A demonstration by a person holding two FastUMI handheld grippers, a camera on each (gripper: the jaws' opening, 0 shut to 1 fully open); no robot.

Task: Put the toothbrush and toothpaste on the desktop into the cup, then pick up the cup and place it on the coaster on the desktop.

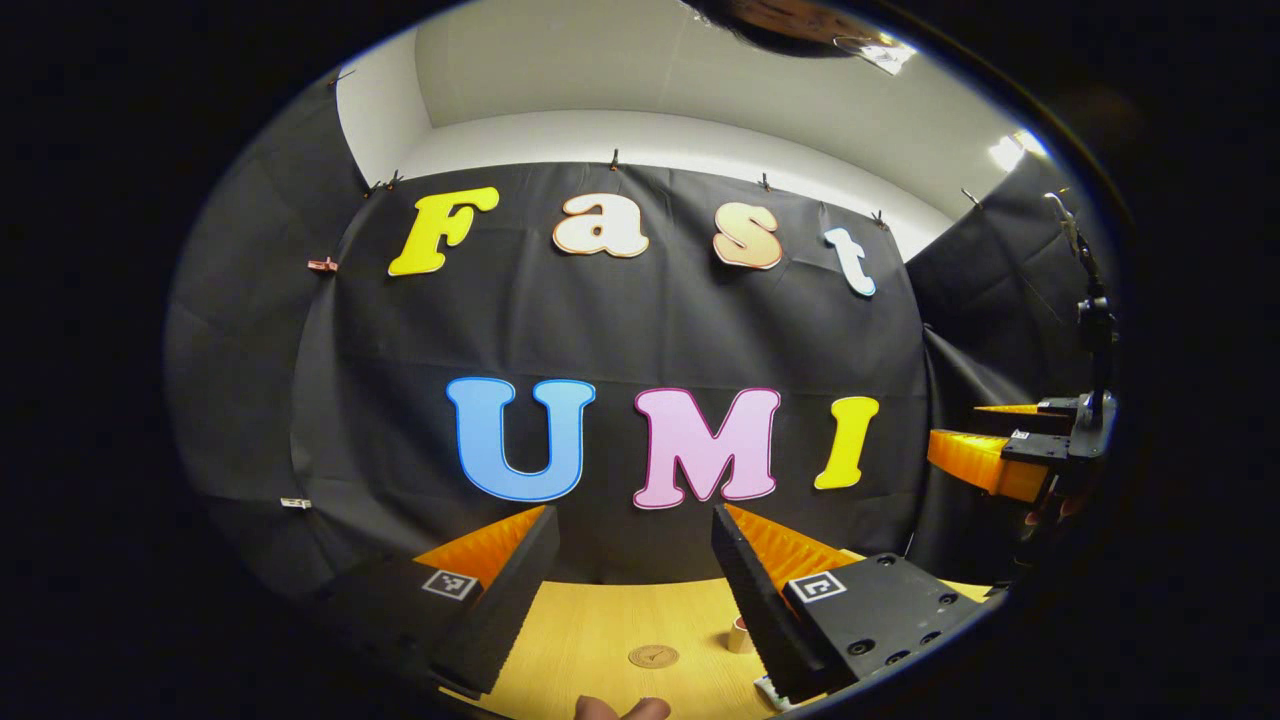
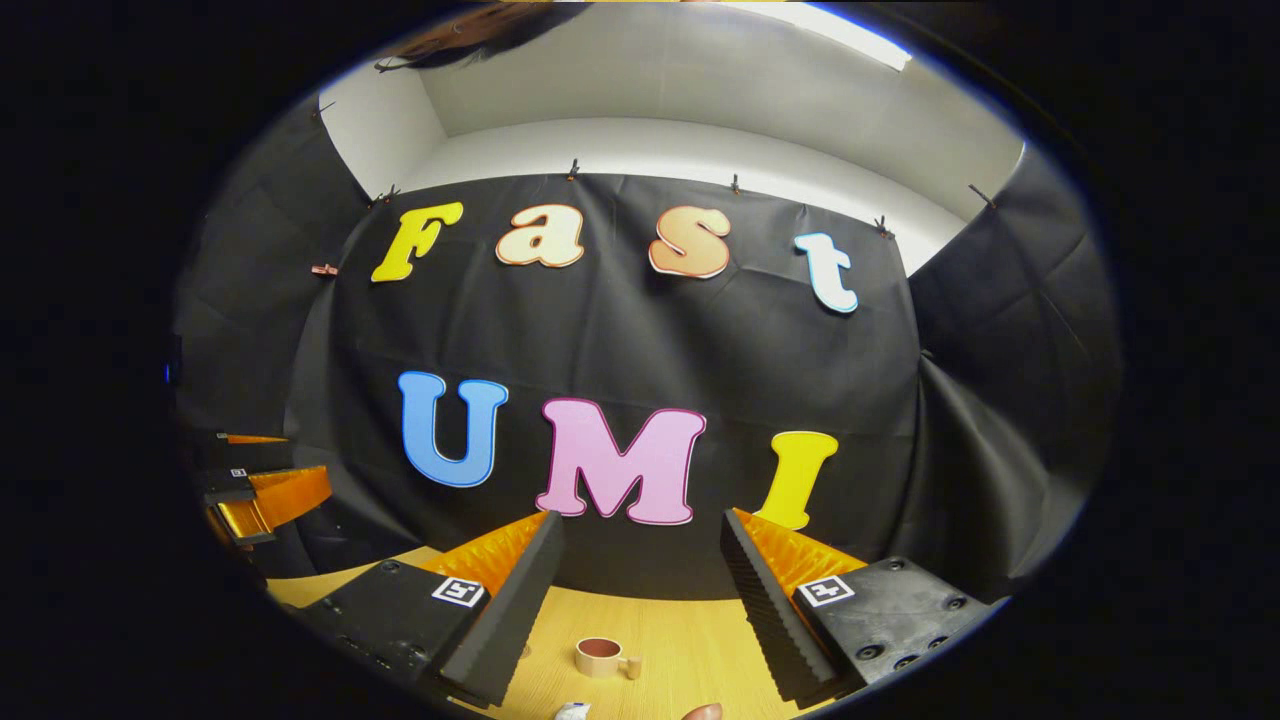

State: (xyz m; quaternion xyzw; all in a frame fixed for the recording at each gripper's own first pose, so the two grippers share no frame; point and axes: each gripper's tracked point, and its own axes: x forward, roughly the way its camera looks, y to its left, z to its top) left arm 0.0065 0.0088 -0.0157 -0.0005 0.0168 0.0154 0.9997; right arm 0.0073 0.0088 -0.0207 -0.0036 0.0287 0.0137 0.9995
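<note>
Both grippers are held above the wooden table [image 1: 600, 620], level and facing the back wall. My left gripper [image 1: 635, 515] is open with nothing between its fingers. Below it lies a round wooden coaster [image 1: 652, 656]. A small cup [image 1: 740, 635] peeks out from behind its right finger. My right gripper [image 2: 642, 518] is also open and holds nothing. Below it the pale cup [image 2: 603, 657] stands upright on the table [image 2: 680, 640], its handle to the right. A white item's end [image 2: 572, 711] lies at the near edge, perhaps the toothpaste.
The right gripper [image 1: 955, 425] shows far right in the left gripper view, and the left gripper [image 2: 280, 465] far left in the right gripper view. A fingertip [image 1: 620, 708] pokes in at the bottom edge, and another fingertip [image 2: 703, 712] shows likewise. Black cloth walls close the booth behind and beside.
</note>
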